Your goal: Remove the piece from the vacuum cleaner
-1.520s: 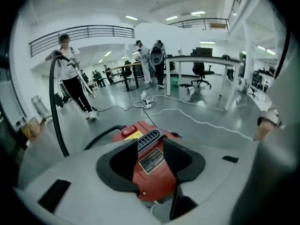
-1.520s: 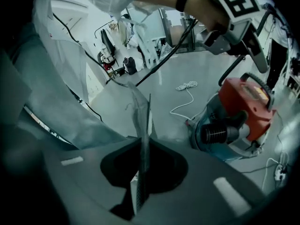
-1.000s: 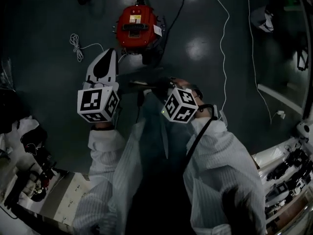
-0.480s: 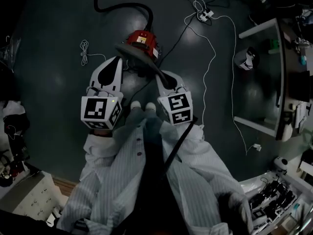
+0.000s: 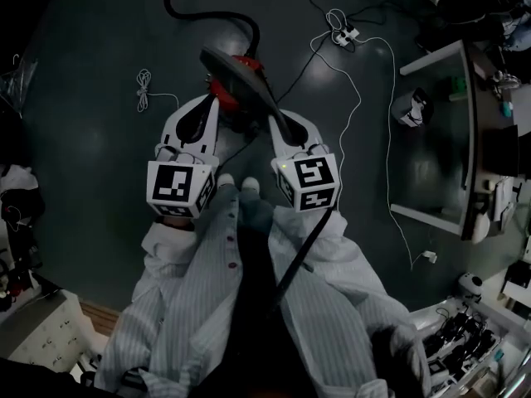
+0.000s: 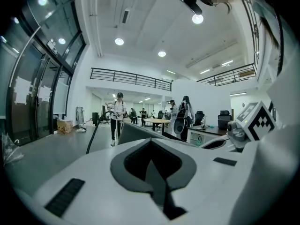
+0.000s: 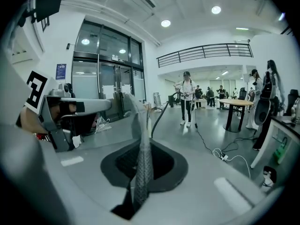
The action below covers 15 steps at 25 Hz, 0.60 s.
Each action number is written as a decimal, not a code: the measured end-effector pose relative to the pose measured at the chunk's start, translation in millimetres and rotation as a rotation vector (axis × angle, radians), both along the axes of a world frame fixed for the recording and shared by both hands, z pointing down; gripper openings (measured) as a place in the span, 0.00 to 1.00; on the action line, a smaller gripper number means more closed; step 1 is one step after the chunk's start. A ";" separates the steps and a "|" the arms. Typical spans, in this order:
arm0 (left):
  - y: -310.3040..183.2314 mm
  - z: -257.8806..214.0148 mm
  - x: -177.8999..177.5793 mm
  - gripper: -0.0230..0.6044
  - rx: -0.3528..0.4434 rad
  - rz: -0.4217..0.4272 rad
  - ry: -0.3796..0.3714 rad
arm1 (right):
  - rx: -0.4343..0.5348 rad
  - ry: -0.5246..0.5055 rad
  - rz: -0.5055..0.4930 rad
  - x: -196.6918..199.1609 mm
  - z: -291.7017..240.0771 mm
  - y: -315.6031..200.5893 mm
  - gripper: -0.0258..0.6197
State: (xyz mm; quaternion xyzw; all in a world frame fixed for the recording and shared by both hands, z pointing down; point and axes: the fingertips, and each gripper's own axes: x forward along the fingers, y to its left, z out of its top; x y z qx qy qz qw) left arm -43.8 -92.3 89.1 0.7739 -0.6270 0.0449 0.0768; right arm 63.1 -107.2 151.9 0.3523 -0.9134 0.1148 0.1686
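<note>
The red vacuum cleaner stands on the dark floor ahead of the person's feet, partly hidden. A long, flat dark piece slants up-left across it. My right gripper is shut on that piece's near end. In the right gripper view the piece shows as a thin grey textured strip clamped between the jaws of my right gripper. My left gripper hangs beside it to the left, shut and empty. In the left gripper view my left gripper has its jaws together with nothing between them.
A black hose curves away from the vacuum. White cables and a small coiled cord lie on the floor. A desk stands at the right. Several people stand far off in the hall.
The right gripper has swung the dark piece from lying level between the grippers to pointing up-left over the vacuum. Both grippers have drawn closer together, and the head view has shifted.
</note>
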 end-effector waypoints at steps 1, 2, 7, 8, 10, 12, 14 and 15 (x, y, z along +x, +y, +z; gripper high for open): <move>0.3 -0.1 2.7 0.04 0.000 0.004 -0.002 | 0.001 0.000 -0.003 0.6 -0.6 0.8 0.06; 0.5 -0.3 5.0 0.04 0.000 0.006 -0.002 | 0.003 0.001 -0.006 1.0 -1.4 1.7 0.06; 5.9 -0.6 5.9 0.04 0.002 0.016 0.001 | 0.016 0.003 -0.022 -6.0 -4.8 9.7 0.06; 6.6 0.0 5.7 0.04 0.002 0.018 0.001 | 0.017 0.004 -0.023 -7.4 -5.0 10.7 0.06; 6.9 2.5 6.1 0.04 -0.002 0.022 0.001 | 0.018 0.005 -0.024 -8.8 -5.1 11.2 0.06; 6.7 6.2 6.6 0.04 -0.008 0.027 0.003 | 0.021 0.005 -0.022 -9.6 -5.0 10.9 0.06; 6.3 8.5 6.9 0.04 -0.008 0.032 0.003 | 0.023 0.004 -0.019 -10.2 -4.4 10.4 0.06; 6.0 9.4 7.0 0.04 -0.008 0.035 0.004 | 0.023 0.003 -0.016 -10.4 -4.0 10.2 0.06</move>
